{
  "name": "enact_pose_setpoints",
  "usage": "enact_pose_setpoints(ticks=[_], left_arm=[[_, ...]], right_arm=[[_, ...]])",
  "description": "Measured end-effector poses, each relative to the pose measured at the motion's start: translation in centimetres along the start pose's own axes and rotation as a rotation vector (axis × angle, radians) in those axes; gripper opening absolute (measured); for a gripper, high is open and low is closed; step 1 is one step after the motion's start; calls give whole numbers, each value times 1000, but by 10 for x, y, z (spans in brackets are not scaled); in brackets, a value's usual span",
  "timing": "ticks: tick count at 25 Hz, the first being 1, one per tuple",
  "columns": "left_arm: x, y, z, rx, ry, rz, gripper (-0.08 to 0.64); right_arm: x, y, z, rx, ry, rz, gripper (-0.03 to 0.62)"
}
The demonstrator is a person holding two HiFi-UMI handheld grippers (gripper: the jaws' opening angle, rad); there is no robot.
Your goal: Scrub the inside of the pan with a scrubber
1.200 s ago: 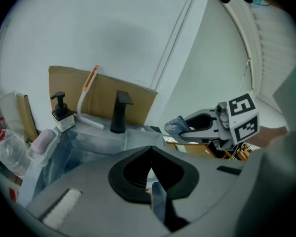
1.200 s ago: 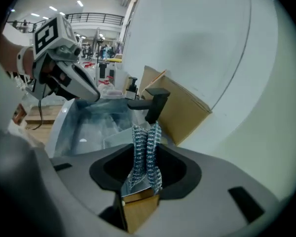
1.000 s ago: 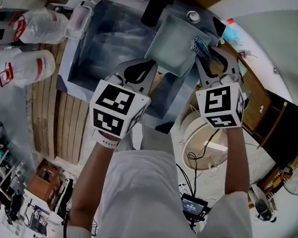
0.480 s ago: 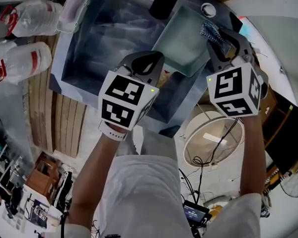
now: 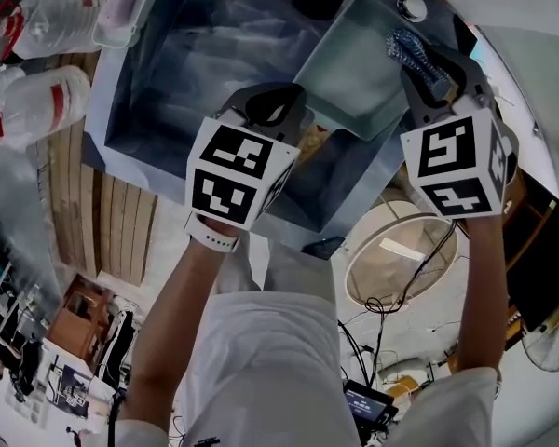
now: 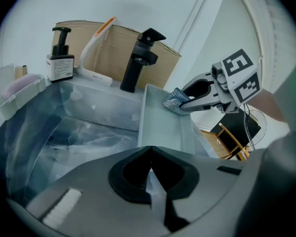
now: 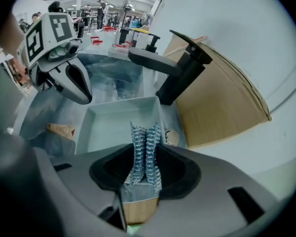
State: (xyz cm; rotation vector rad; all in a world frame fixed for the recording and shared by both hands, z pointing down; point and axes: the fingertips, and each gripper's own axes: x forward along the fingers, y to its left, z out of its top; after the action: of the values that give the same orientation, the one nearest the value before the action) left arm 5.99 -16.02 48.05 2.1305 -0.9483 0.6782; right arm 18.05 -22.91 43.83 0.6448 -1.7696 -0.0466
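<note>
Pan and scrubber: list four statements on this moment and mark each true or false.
1. The right gripper is shut on the scrubber. True.
2. The pan is round. False: it is rectangular.
3. The left gripper hangs open, clear of the pan. False: its jaws are closed on the pan's near rim.
4. The faucet is black. True.

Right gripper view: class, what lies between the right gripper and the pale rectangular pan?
The silvery mesh scrubber, clamped in the right gripper, juts toward the pale rectangular pan; the right gripper view shows it.
</note>
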Motion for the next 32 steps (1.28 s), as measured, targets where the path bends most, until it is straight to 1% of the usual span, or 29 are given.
enact_pose_setpoints(ticks=[5, 8, 10, 15, 25, 28, 32], left_arm=[[3, 1, -12, -12, 22, -8, 3], [6, 2, -16, -18, 23, -15, 3], [8, 2, -17, -19, 23, -18, 3], [12, 1, -19, -14, 27, -23, 3], [13, 6, -28, -3, 43, -20, 3], [11, 7, -28, -6, 38, -19, 3], [6, 17, -26, -14, 16, 7, 3]], right_arm=[[5, 6, 0, -40, 33, 4, 133], [7, 11, -2, -67, 76, -1, 118], [8, 17, -3, -72, 102, 12, 115], [11, 46, -7, -72, 122, 73, 112], [19, 104, -11, -36, 167, 216, 112], [21, 120, -12, -45, 180, 259, 112], [23, 140, -13, -56, 189, 303, 112]])
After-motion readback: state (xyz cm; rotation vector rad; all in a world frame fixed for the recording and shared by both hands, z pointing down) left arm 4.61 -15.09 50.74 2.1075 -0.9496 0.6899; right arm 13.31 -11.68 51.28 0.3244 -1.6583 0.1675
